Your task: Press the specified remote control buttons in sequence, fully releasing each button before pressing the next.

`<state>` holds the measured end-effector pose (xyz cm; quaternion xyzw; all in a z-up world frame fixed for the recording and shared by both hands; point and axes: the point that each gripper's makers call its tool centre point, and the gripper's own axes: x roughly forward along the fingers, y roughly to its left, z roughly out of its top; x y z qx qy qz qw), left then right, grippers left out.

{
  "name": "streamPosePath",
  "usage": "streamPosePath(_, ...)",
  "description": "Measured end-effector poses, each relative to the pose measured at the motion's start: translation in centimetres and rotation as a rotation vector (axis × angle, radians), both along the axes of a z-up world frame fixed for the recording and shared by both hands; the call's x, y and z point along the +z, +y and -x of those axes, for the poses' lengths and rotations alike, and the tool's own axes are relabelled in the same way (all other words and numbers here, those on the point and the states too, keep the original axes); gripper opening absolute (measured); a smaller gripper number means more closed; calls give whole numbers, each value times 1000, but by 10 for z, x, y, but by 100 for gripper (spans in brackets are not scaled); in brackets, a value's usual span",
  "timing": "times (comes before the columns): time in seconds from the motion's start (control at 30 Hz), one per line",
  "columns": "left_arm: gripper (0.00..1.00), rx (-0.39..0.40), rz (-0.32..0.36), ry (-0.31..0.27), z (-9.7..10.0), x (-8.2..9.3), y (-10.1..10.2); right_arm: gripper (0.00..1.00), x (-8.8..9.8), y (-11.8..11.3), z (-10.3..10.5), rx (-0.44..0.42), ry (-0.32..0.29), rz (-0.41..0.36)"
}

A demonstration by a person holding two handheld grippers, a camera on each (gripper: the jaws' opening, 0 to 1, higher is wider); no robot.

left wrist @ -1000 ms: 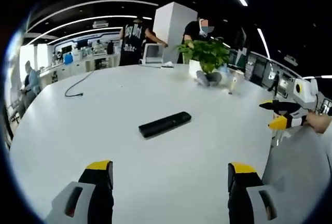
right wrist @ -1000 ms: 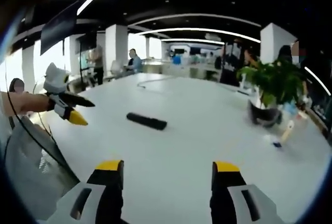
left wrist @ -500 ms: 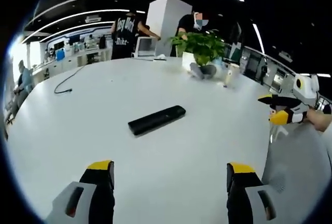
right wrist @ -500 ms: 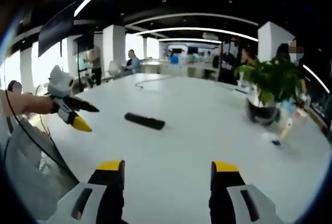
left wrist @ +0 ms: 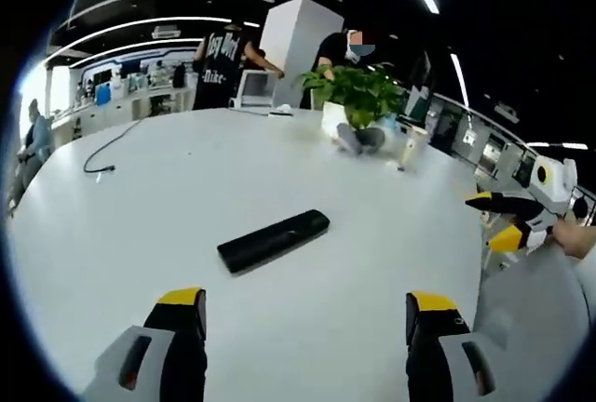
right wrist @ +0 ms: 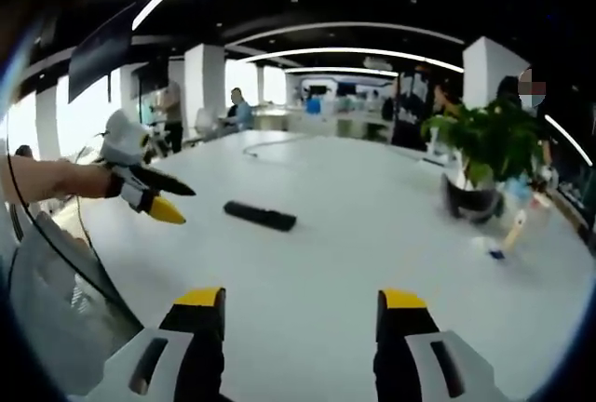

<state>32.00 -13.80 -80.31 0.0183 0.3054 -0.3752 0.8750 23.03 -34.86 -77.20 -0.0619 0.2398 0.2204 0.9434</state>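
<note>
A black remote control (left wrist: 273,240) lies flat on the white table (left wrist: 168,197), slanted, a short way ahead of my left gripper (left wrist: 307,328). That gripper's yellow-tipped jaws stand wide apart with nothing between them. In the right gripper view the remote (right wrist: 261,216) lies farther off, past my right gripper (right wrist: 300,328), which is open and empty too. The left gripper (right wrist: 177,202), held by a hand, comes in from the left and hovers just left of the remote. The right gripper (left wrist: 489,219) shows open at the table's right edge.
A potted green plant (left wrist: 358,95) and a small bottle (left wrist: 407,151) stand at the table's far side. A dark cable (left wrist: 98,162) lies at the far left. People stand behind the table. A grey chair back (left wrist: 531,328) sits by the near right edge.
My left gripper has moved forward toward the remote, which now lies nearer and lower in its view. In the right gripper view the left gripper has shifted right, closer to the remote.
</note>
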Motion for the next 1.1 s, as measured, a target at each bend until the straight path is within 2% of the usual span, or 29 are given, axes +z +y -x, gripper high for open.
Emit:
streamPosePath(0.17,91,-11,23,6,-8,4,-2,61,1,1,0,4,-5,1)
streamPosePath(0.57,91,-39,-15,3,-22,5,6,60,0,-2,-1,-12,-2,-1)
streamPosePath(0.9,91,-78,-14,-16,-37,17,0,57,0,-4,-1,-19,-5,3)
streamPosePath(1.1,91,-95,-55,-31,-48,14,3,57,0,-4,-1,-20,-2,1)
